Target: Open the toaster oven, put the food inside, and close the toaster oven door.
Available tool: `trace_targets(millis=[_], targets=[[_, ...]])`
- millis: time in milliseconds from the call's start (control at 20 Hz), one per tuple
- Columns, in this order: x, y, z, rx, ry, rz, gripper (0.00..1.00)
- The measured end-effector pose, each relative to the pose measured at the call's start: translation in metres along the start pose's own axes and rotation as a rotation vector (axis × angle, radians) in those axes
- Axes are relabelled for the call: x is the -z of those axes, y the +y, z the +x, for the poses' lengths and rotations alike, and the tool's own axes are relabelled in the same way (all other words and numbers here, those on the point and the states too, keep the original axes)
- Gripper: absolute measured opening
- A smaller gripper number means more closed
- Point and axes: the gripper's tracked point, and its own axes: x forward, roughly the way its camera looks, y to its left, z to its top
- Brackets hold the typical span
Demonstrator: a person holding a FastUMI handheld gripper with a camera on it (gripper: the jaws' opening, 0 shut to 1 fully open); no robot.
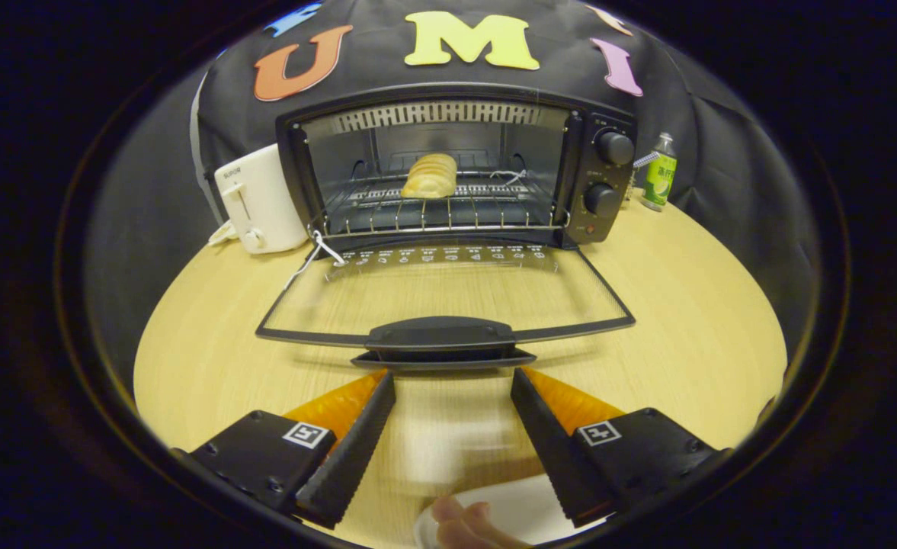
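The black toaster oven [600,175] stands at the back of the wooden table with its glass door [448,293] folded down flat toward me. A pale bread roll [430,176] lies on the wire rack [448,210] inside the oven. The door's black handle [440,339] sits just ahead of my fingertips. My gripper [453,377] is open, with nothing between its fingers, a short way in front of that handle and above the table.
A white toaster [257,200] stands left of the oven, a green bottle [659,174] right of it. Below the fingers a white plate [517,511] lies at the near table edge, with a person's fingers [463,522] on it.
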Motion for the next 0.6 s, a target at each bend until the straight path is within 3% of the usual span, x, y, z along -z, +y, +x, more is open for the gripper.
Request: trace_targets(millis=[600], targets=[[-0.023, 0.001, -0.028, -0.050, -0.054, 0.018, 1.00]])
